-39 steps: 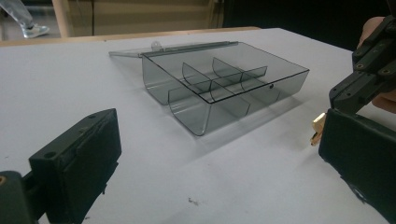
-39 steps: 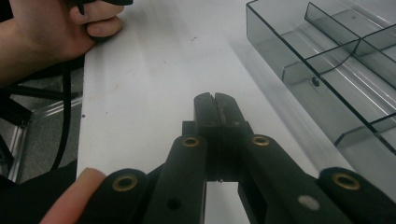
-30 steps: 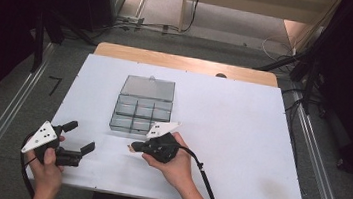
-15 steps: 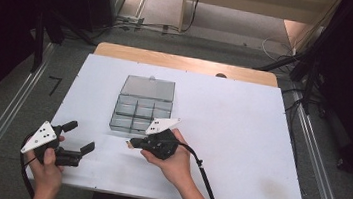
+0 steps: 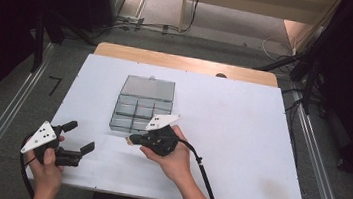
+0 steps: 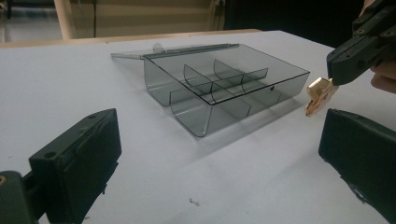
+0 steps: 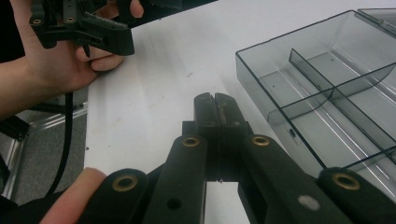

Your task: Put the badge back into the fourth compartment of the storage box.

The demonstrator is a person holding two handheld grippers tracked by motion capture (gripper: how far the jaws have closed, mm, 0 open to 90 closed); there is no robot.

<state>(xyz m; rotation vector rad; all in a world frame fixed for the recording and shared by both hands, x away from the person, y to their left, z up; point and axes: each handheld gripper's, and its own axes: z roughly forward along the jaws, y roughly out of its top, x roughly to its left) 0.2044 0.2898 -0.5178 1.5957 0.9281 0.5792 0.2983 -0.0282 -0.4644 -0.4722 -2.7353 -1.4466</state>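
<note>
A smoky clear compartment box (image 5: 141, 106) lies open on the white table (image 5: 240, 137), its lid (image 5: 148, 87) folded flat behind it. My right gripper (image 5: 132, 139) hovers just in front of the box, shut on a small tan piece (image 6: 320, 94) that sticks out of its tips. In the right gripper view the jaws (image 7: 215, 105) are pressed together beside the box (image 7: 327, 107). My left gripper (image 5: 79, 137) is held at the table's near left corner, open with nothing between its fingers (image 6: 74, 158). The box (image 6: 219, 88) has several empty compartments.
The table's wooden far edge (image 5: 183, 62) lies beyond the box. Metal rails (image 5: 6, 120) run along both sides of the table. A black cable (image 5: 203, 175) trails from the right gripper over the near edge. The other hand and left gripper (image 7: 140, 21) appear in the right gripper view.
My right gripper has edged a little closer to the box with the tan piece still in it. The left hand has stayed put.
</note>
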